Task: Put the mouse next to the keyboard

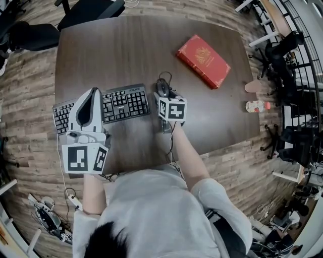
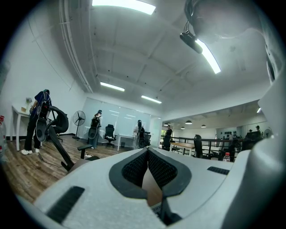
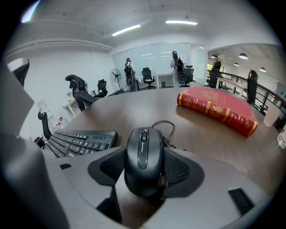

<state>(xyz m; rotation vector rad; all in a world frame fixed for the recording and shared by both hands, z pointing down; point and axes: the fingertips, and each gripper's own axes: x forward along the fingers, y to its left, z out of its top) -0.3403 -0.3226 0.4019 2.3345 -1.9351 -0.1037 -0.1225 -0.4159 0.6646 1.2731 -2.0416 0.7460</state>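
Note:
A black wired mouse sits between the pads of my right gripper, which is shut on it. In the head view the mouse lies just right of the black keyboard on the brown table, with the right gripper behind it. The keyboard shows to the left in the right gripper view. My left gripper hovers over the keyboard's left half, its tips touching and nothing between them. The left gripper points up toward the room.
A red book lies at the table's far right, also the red book beyond the mouse. The mouse cable loops behind it. A bottle and office chairs stand off the table.

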